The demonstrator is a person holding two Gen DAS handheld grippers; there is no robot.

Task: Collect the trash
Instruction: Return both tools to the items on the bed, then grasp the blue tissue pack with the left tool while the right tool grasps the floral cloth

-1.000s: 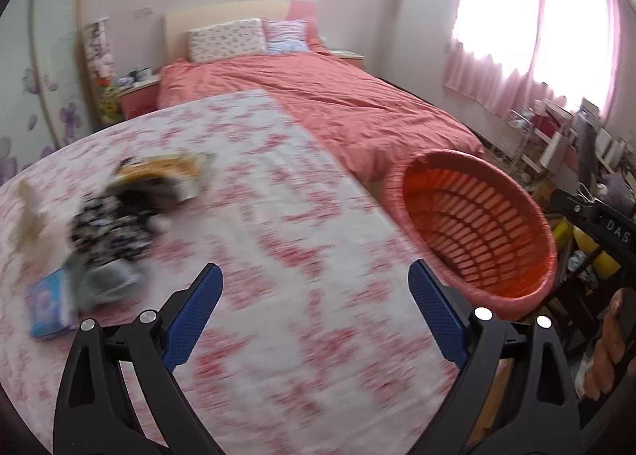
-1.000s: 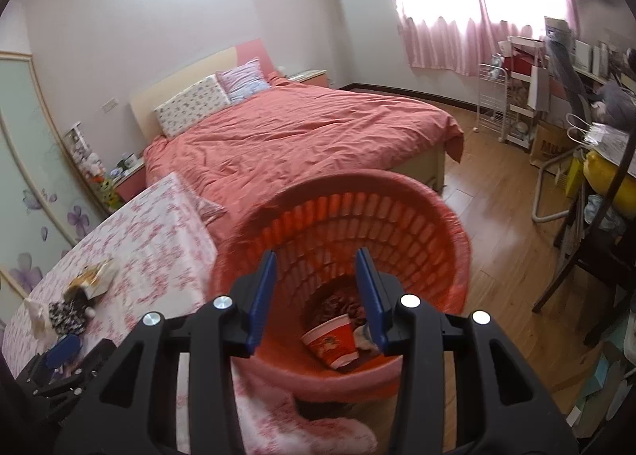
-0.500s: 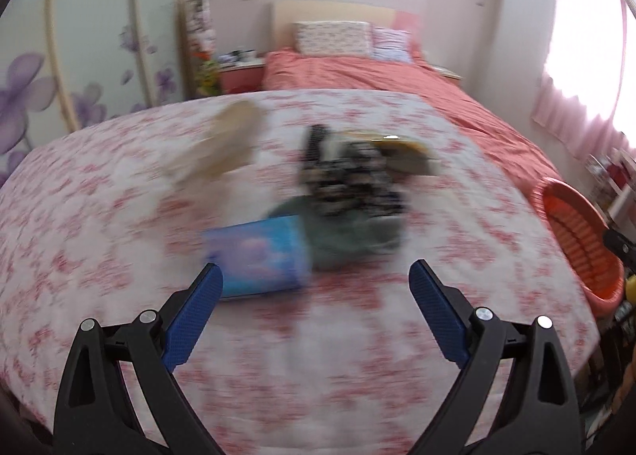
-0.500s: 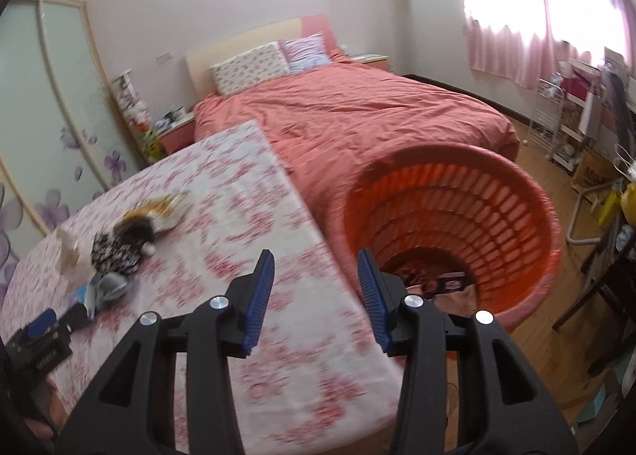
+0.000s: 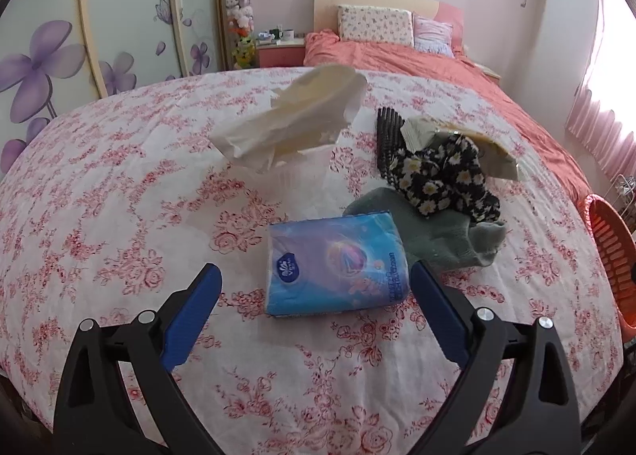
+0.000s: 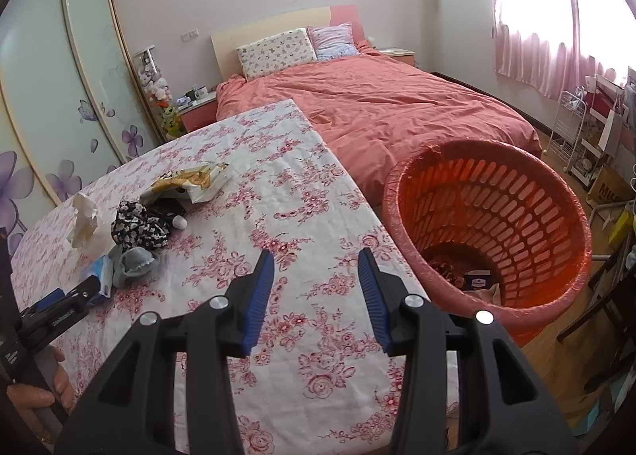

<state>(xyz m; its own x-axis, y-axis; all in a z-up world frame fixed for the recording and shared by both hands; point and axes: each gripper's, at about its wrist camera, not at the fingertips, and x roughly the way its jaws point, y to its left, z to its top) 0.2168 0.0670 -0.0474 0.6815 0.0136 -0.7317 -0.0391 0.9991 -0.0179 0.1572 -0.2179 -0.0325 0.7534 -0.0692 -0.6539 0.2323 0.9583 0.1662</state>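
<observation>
Bedroom, pink walls, coral-covered bed (image 6: 381, 105) beyond; worktop (image 5: 119, 216) under a rose-print cloth carries the lot.

Item 1: blue tissue pack (image 5: 338, 264), lying flat, nearest the left gripper (image 5: 316, 298), whose jaws stand spread wide and empty, one on each side of the pack and short of it.

Item 2: grey-green sock (image 5: 449, 236), touching the pack's right edge, partly under a black daisy-print cloth (image 5: 445, 172).

Item 3: crumpled white tissue (image 5: 294, 121), standing up from a clear container, behind the pack.

Item 4: opened snack wrapper (image 6: 190, 182), at the far side of the pile; a dark comb (image 5: 387, 140) beside it.

Item 5: orange slatted basket (image 6: 489, 232), on the floor off the worktop's right edge, some rubbish already at its bottom.

Right gripper (image 6: 316, 296): jaws partly apart, nothing between them, over bare cloth between pile and basket.

Step in hand, as judged: approach to the next piece. Next move calls for lowering the left jaws around the pack, or choosing true trash such as tissue or wrapper, then carrying it across to the basket.
</observation>
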